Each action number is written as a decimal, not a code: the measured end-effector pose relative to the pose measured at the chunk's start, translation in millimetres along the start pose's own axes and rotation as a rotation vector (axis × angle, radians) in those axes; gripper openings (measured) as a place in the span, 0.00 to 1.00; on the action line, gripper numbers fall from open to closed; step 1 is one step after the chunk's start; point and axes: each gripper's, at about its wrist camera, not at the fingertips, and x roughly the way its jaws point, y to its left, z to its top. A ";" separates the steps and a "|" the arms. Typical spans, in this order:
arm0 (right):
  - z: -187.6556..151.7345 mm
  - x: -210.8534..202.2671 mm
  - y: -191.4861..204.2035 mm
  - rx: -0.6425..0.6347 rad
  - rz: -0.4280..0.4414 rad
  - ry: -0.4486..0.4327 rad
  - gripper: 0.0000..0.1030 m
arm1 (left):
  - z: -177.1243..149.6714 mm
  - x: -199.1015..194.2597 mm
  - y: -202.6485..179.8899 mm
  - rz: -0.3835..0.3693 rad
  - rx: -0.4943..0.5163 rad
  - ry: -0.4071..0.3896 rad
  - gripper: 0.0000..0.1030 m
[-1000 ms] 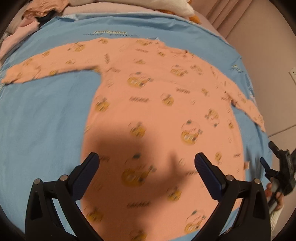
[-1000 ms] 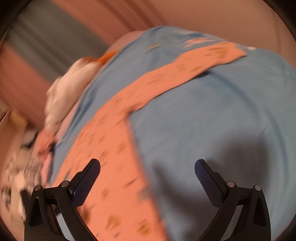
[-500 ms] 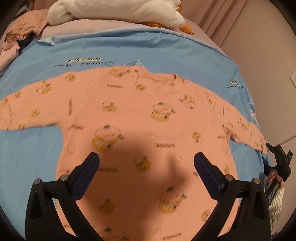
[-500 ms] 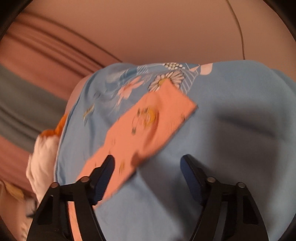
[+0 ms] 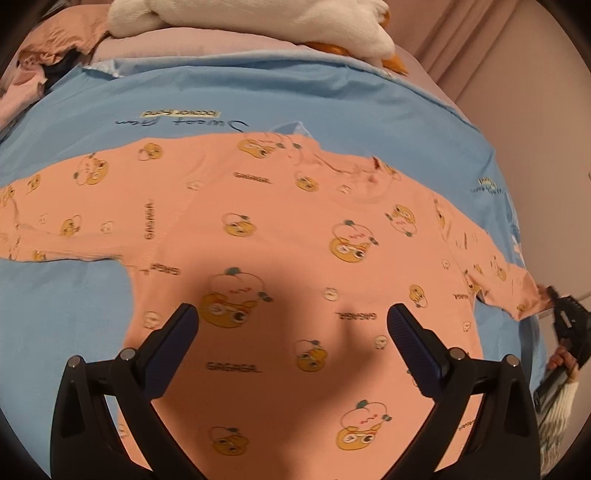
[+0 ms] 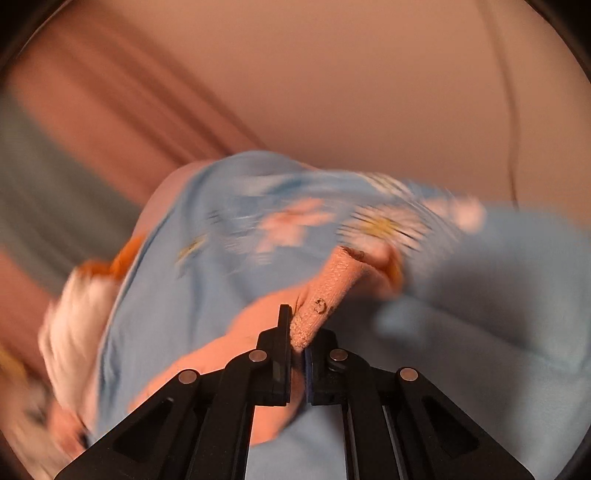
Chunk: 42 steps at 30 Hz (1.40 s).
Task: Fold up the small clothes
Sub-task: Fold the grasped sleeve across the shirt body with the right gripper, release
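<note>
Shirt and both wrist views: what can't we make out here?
- Left wrist view: the peach shirt's hem is cut off by the bottom edge and hidden behind the open left gripper.
- Left wrist view: its left sleeve end runs off the picture's left edge.
- Right wrist view: motion blur smears the blue sheet's flower print and the white plush.
- Right wrist view: the right gripper, shut on the sleeve cuff, hides the pinched fabric.

Bed with blue sheet (image 5: 258, 92), peach printed shirt (image 5: 295, 240) spread flat on it, white plush toy (image 5: 258, 18) at the head
</note>
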 end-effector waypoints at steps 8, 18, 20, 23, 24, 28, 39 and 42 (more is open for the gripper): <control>-39.8 -28.7 204.5 -0.520 0.141 0.003 0.06 | -1.2 -27.6 47.9 -0.015 -0.092 -0.037 0.99; -224.3 3.3 355.5 -1.107 0.198 0.088 0.06 | -0.5 -60.4 131.6 0.039 -0.222 -0.100 0.99; -261.0 15.1 370.8 -1.209 0.179 0.102 0.07 | -0.8 -61.7 142.9 0.051 -0.243 -0.101 0.99; -310.9 30.8 379.9 -1.351 0.173 0.202 0.10 | -2.0 -63.6 158.2 0.069 -0.276 -0.104 0.99; -321.9 35.3 380.4 -1.389 0.164 0.220 0.15 | -2.1 -63.6 162.0 0.073 -0.287 -0.101 0.99; -338.6 22.8 370.5 -1.460 0.234 0.226 0.34 | -3.0 -66.9 169.3 0.074 -0.297 -0.111 0.99; -191.2 17.6 265.2 -0.759 0.356 0.332 0.48 | 22.7 -38.5 85.2 -0.089 -0.093 -0.096 0.93; -178.4 33.6 238.7 -0.713 0.262 0.333 0.46 | 27.6 -18.9 55.0 -0.143 -0.021 -0.061 0.75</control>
